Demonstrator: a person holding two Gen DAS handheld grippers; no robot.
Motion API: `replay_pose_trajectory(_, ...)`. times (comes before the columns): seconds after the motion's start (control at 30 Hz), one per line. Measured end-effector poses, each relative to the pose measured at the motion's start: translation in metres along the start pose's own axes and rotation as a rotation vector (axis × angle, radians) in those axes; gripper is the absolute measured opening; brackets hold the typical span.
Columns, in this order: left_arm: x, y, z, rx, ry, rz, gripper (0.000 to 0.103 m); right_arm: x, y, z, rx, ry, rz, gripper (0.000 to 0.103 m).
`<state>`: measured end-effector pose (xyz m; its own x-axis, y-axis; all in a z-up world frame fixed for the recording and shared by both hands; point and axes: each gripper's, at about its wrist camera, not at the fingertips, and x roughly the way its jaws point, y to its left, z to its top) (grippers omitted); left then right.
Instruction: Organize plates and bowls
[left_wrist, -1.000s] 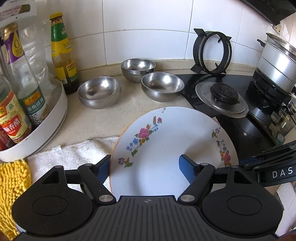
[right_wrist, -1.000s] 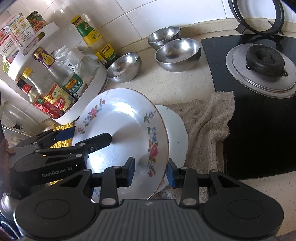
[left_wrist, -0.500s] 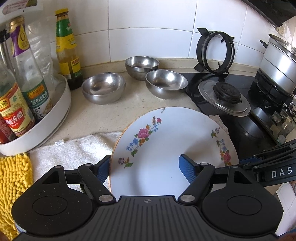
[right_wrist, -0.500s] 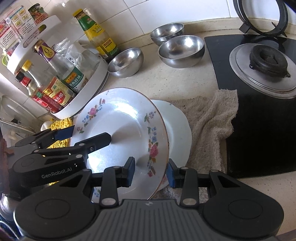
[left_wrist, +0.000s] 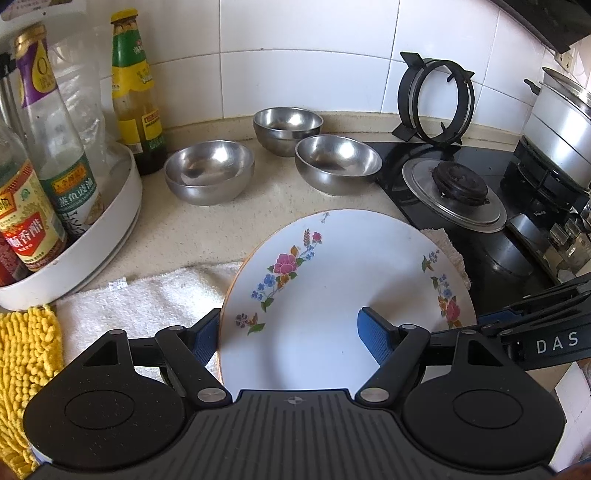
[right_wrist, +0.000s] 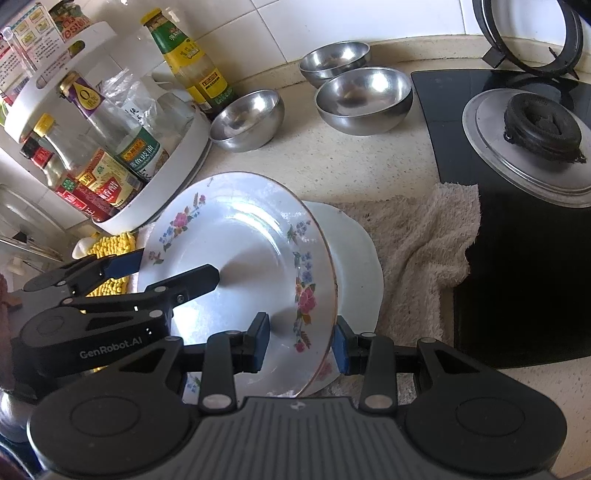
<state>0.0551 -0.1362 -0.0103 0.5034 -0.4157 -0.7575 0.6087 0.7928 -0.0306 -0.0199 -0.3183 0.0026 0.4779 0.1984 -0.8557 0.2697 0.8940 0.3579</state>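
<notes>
Straddling the near rim of the floral plate (left_wrist: 332, 295), the left claw (left_wrist: 286, 339) has one blue pad under the plate's left edge and the other on its white face, and from the left wrist view I cannot tell whether the pads actually press it; in the right wrist view the left claw (right_wrist: 173, 267) reaches in from the left, one finger lying across the plate's centre, the other at its edge. The right claw (right_wrist: 301, 343) brackets the floral plate (right_wrist: 240, 258) at its right rim, one pad on the inner face and one behind the rim, narrowly spread, with contact uncertain. That plate is tilted, raised on its left side, and overlaps a plain white plate (right_wrist: 354, 266) lying flat on a cream towel (right_wrist: 417, 251). The towel (left_wrist: 147, 299) covers the speckled table (left_wrist: 207, 229) and its right end laps onto the black glass hob (right_wrist: 524, 258). Beyond the plates three steel bowls sit upright and apart from one another: the left bowl (left_wrist: 209, 171), the right bowl (left_wrist: 338, 164) and the back bowl (left_wrist: 287, 125) near the tiled wall. A white condiment rack (left_wrist: 92, 229) with sauce bottles stands to the left, a yellow chenille cloth (left_wrist: 26, 354) beside the towel, a burner cap on its steel plate (left_wrist: 456, 192) to the right, a loose pan support (left_wrist: 434, 99) leaning on the wall
</notes>
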Motion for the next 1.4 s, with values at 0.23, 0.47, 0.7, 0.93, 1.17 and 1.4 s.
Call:
replay_pose_trajectory(0.23, 0.000, 0.002, 0.008, 0.013, -0.007, 0.000, 0.083, -0.002, 0.003, 0.010, -0.008, 0.003, 0.001, 0.058)
replay_pose_trajectory(0.47, 0.010, 0.005, 0.013, 0.012, 0.022, 0.000, 0.084, 0.008, 0.004, 0.015, -0.008, 0.021, -0.017, 0.059)
replay_pose_trajectory(0.7, 0.016, -0.008, 0.019, 0.047, 0.022, -0.028, 0.084, 0.001, -0.007, 0.017, 0.008, 0.020, -0.064, 0.059)
replay_pose_trajectory(0.93, 0.022, -0.018, 0.020, 0.092, 0.040, -0.051, 0.086, -0.001, -0.012, 0.016, 0.034, 0.024, -0.091, 0.059)
replay_pose_trajectory(1.17, 0.023, -0.013, 0.017, 0.101, 0.062, -0.044, 0.086, 0.007, -0.011, 0.016, 0.036, 0.068, -0.069, 0.059)
replay_pose_trajectory(1.4, 0.025, -0.006, 0.012, 0.095, 0.088, -0.043, 0.086, 0.015, -0.002, 0.016, -0.018, 0.099, -0.078, 0.064)
